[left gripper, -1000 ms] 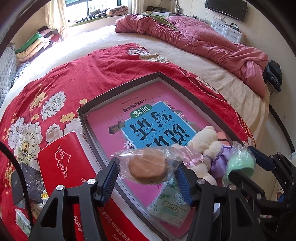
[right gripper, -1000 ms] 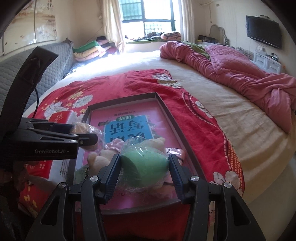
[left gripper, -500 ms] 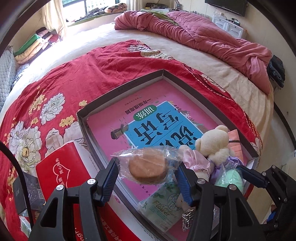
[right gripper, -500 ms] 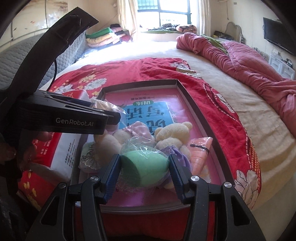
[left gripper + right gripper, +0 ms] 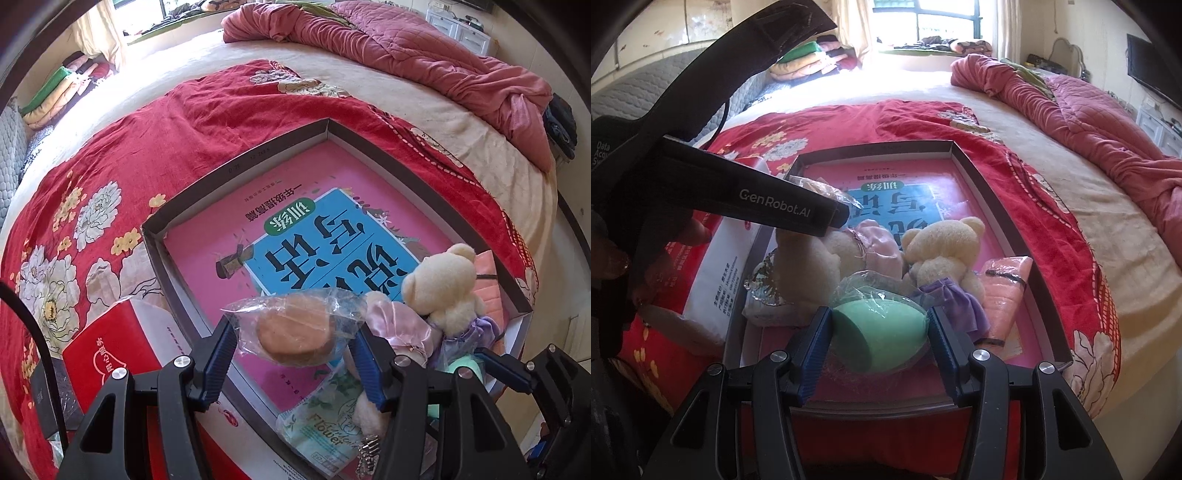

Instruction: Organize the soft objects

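While both wrist cams point down at the bed (image 5: 369,66), I read it top-down by size. Cream bed carries a crumpled pink quilt (image 5: 424,48) at the far side and a red floral blanket (image 5: 110,177) nearer me. On the blanket sits a shallow dark-walled box (image 5: 236,170) with a big pink-and-blue book (image 5: 332,236) flat on its floor. A red-and-white pack (image 5: 122,350) lies just beside the box's left wall.

Near end of the box holds the soft stuff: two cream plush bears, one in a pink dress (image 5: 849,251), one in a purple skirt (image 5: 945,251), touching each other. A rolled pink cloth (image 5: 1004,291) lies against the box's right wall, beside the purple-skirt bear. A flat "Flower" packet (image 5: 321,432) lies under the pink-dress bear's end.

Left claw (image 5: 295,350): part-open, blue pads pressed on a clear bag holding a round tan sponge (image 5: 295,332). It's held above the box's near-left area, over the book. Can't tell whether it touches anything below.

Right claw (image 5: 879,336): also part-open, pads clamped on a bagged green teardrop sponge (image 5: 882,332). It hangs at the near end of the box, right in front of the bears. Contact with the box floor unclear.

Left claw's arm crosses the right cam's left side, above the pink-dress bear.
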A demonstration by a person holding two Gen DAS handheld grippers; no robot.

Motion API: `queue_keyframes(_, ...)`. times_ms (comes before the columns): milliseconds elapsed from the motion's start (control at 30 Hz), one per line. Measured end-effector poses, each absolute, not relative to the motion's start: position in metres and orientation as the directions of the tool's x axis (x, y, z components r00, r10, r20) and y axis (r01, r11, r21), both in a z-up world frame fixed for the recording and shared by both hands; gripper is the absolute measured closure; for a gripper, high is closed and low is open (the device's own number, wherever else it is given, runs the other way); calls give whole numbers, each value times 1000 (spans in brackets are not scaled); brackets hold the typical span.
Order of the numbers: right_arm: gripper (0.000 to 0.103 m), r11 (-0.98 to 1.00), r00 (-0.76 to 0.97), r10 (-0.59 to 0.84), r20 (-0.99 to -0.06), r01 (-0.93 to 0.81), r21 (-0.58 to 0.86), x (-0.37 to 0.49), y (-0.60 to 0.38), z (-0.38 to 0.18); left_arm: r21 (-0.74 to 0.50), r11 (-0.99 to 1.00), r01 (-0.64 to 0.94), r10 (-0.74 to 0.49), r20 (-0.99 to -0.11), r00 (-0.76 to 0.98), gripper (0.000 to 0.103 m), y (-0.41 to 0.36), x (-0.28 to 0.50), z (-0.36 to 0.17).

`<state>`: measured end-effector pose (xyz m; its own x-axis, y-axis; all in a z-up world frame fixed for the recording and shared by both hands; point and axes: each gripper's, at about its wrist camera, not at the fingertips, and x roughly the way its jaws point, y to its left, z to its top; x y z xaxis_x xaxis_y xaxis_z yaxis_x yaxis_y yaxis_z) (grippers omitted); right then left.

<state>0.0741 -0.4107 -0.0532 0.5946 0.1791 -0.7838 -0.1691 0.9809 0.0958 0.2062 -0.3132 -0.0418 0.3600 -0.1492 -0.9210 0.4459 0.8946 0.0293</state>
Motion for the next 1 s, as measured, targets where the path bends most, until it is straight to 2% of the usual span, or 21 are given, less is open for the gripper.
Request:
queue_keyframes(133, 47, 980, 593, 183, -784, -175, 96, 74, -410, -54, 5, 896, 445, -164, -925, 342, 43, -312, 207, -41)
queue_keyframes(800, 45, 988, 616, 149, -773, -113, 101, 77, -421, -55, 34, 875, 483, -148, -931, 333, 43, -314, 199, -41)
queue_keyframes(967, 42, 986, 614, 165, -772, -114, 120, 77, -423, -56, 37, 876, 480, -141, -933, 331, 43, -314, 199, -41)
queue_keyframes(1000, 37, 986, 612, 169, -773, -113, 126, 77, -423, -57, 37, 878, 478, -141, -933, 330, 43, -314, 200, -41)
